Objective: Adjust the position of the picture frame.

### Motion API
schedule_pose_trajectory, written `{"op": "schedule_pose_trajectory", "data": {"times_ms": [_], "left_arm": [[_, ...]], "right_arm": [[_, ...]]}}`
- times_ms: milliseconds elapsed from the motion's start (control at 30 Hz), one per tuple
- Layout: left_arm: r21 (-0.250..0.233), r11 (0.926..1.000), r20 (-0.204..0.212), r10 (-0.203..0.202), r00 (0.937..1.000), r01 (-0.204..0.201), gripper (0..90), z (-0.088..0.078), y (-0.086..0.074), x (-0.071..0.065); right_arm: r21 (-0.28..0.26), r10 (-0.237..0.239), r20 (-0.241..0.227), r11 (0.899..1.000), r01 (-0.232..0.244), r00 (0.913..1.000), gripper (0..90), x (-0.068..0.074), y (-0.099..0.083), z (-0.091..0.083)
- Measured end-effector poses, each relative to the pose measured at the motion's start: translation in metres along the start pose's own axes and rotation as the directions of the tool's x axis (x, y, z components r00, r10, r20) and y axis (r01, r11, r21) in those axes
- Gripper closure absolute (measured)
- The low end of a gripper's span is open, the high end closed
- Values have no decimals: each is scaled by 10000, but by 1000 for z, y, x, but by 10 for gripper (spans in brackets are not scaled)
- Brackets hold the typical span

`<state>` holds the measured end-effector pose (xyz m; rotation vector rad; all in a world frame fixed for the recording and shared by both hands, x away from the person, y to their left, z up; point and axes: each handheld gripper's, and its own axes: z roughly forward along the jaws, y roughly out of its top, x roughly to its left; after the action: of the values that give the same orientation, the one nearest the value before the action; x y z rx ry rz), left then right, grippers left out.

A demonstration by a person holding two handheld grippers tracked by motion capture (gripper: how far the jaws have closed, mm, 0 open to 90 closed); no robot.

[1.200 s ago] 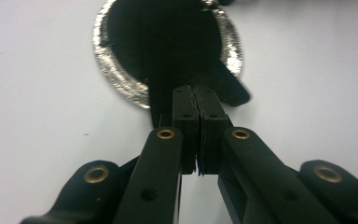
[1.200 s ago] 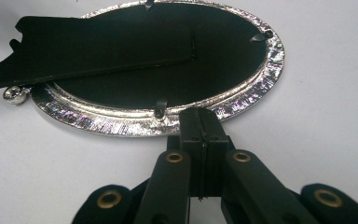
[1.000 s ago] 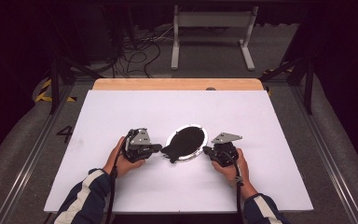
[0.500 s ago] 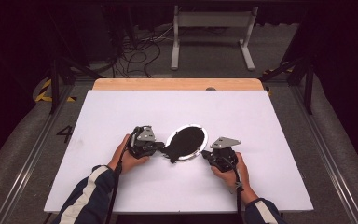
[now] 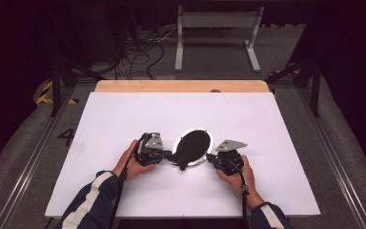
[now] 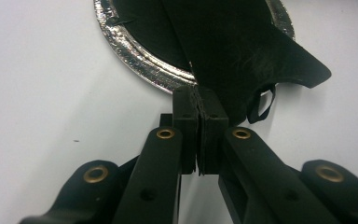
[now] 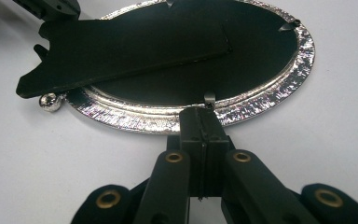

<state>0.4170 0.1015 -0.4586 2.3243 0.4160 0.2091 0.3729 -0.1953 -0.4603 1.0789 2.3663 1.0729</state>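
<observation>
- The left gripper [image 5: 167, 155] has its jaws pressed together; in the left gripper view [image 6: 200, 100] the pads meet at the near edge of a black back panel [image 6: 242, 51], which seems pinched between them, though the exact contact is hard to see.
- That black back panel [image 5: 190, 149] lies tilted across an oval picture frame [image 5: 209, 135], one end sticking out past the rim toward the left gripper, with a small loop [image 6: 262, 105] hanging under it.
- The right gripper [image 5: 210, 157] is closed too; in the right gripper view [image 7: 203, 114] its jaws meet at a small metal tab [image 7: 209, 99] on the frame's silver rim [image 7: 261, 109]. Whether they actually clamp the tab I cannot tell.
- The frame lies flat, back side up, near the middle of the white bench [image 5: 124, 119], between the two grippers.
- A small silver ball foot [image 7: 50, 101] sits beside the rim under the panel's overhang.
- Each gripper is held by a hand, left hand [image 5: 131, 164] and right hand [image 5: 240, 176], resting on the bench.
</observation>
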Motion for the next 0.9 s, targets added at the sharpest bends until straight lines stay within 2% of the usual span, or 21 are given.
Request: {"op": "schedule_pose_trajectory", "data": {"times_ms": [200, 267, 400, 467, 667, 833, 900], "left_arm": [[10, 10000, 205, -61, 9998, 61, 896, 0, 0, -3], [-33, 9998, 335, -214, 9992, 215, 897, 1, -1, -5], [53, 10000, 425, -57, 9991, 55, 897, 0, 0, -9], [37, 9998, 524, -194, 9984, 192, 897, 0, 0, -12], [62, 9999, 449, 96, 9989, -99, 899, 1, 0, -21], [-22, 9999, 627, -135, 9979, 137, 899, 3, 0, -25], [-9, 10000, 530, -89, 9986, 89, 899, 4, 1, -26]], "right_arm": [[19, -5, 64, 10000, 5, 10000, 900, 0, 0, 0], [-9, 38, 108, 10000, -38, 9999, 900, -1, 0, 0], [9, 40, 199, 10000, -40, 9998, 900, -2, 1, 0], [4, 57, 228, 10000, -57, 9997, 900, -3, 1, 1], [5, 97, 184, 10000, -97, 9998, 900, -8, 3, 3], [24, 52, 373, 10000, -53, 9993, 900, -9, 6, 5], [39, 125, 360, 9999, -126, 9993, 900, -10, 7, 6]]}}
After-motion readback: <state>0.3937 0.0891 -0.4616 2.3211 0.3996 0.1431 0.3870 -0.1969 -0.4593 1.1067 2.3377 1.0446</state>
